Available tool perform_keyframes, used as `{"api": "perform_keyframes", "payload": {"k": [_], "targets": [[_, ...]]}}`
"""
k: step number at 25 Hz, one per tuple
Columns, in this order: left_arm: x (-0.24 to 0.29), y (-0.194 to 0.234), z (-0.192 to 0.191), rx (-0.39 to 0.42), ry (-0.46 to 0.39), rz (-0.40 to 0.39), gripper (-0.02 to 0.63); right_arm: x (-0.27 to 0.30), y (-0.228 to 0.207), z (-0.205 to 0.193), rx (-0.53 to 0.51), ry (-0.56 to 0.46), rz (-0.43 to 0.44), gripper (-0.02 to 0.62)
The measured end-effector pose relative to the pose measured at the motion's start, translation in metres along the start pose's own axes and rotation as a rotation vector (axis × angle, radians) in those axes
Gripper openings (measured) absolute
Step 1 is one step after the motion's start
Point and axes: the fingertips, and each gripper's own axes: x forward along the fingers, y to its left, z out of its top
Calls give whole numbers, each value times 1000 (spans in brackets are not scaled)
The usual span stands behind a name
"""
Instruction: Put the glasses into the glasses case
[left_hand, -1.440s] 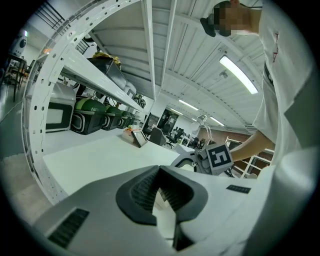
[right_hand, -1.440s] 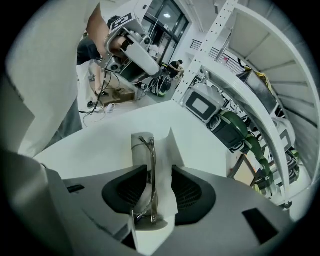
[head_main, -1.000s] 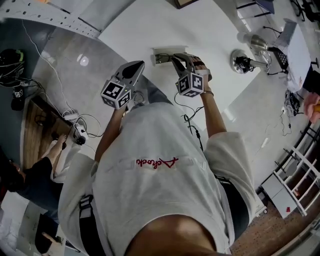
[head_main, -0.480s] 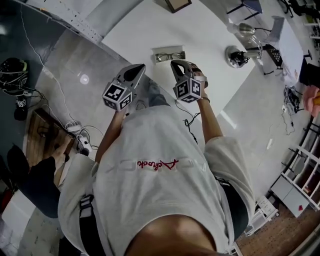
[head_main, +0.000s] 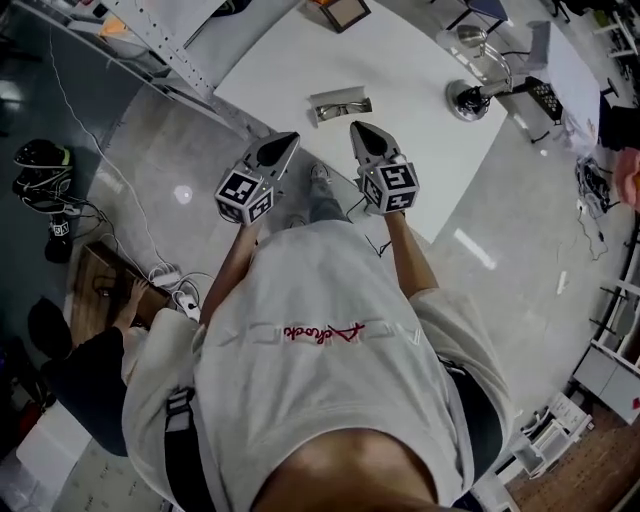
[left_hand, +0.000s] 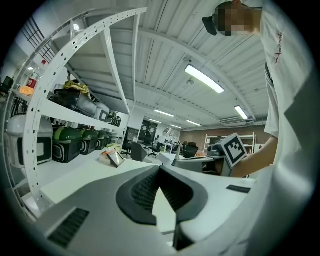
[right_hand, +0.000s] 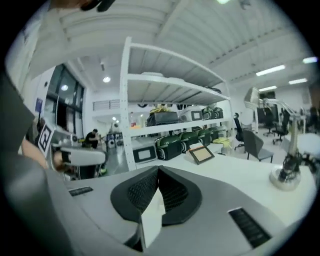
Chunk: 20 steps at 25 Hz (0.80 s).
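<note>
The dark-framed glasses lie inside the open pale glasses case, which sits near the front edge of the white table. Both grippers hang in the air on my side of the table edge, short of the case and apart from it. My left gripper is shut with nothing between its jaws, its tips meeting. Just below the case, my right gripper is also shut and empty. Neither gripper view shows the case.
A small picture frame stands at the table's far side, also in the right gripper view. A desk lamp's base sits at the right. Shelving runs along the left. Cables and a seated person are on the floor side.
The right gripper has drawn back from the case, where it reached a second ago, and risen. The left gripper has also pulled back and up. The case stays on the table.
</note>
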Motion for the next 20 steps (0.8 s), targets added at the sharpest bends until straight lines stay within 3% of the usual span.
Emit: {"api": "perform_keyframes", "payload": {"k": [2, 4, 12, 20], "targets": [[-4, -11, -1, 7, -2, -13, 2, -15, 4, 5, 117, -58, -5, 14], [-7, -23, -2, 13, -5, -27, 2, -30, 10, 6, 151, -87, -9, 14], [-17, -57, 0, 28, -14, -53, 2, -68, 36, 24, 130, -143, 6, 14], [-30, -76, -3, 18, -22, -24, 2, -92, 65, 30, 58, -155, 62, 14]]}}
